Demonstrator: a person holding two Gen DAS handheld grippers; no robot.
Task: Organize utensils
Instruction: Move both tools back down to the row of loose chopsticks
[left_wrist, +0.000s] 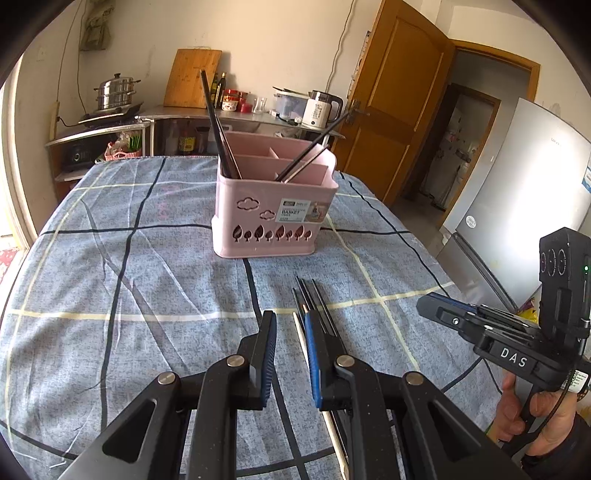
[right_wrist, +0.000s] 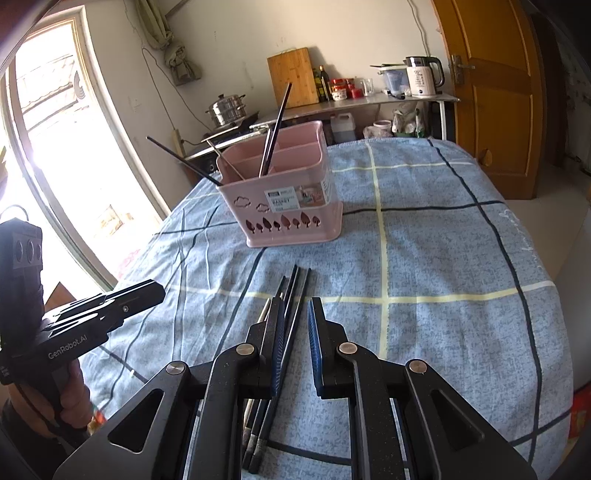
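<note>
here, the count and the make of things, line by line.
basket: one pink plastic basket, boxy with rounded corners, cut-out clouds and a row of leaf-shaped holes on its front, a paper label stuck on; inner walls split it into compartments; it stands upright on the cloth.
chopsticks in basket: a dark pair leans in the front left compartment in the left wrist view, and a dark and a pale stick lean out at the front right; exact count hard to tell.
loose chopsticks: a bundle of about five, thin, straight, mostly black, at least one pale, lying flat on the cloth in front of the basket and apart from it.
tablecloth: one, blue mottled fabric with dark and cream grid lines, slightly creased.
left gripper: black metal, blue ribbed pads, jaws a narrow gap apart, nothing between them; bundle lies under its right finger.
right gripper: same build, jaws narrowly parted, gripping nothing; bundle runs beneath its left finger.
</note>
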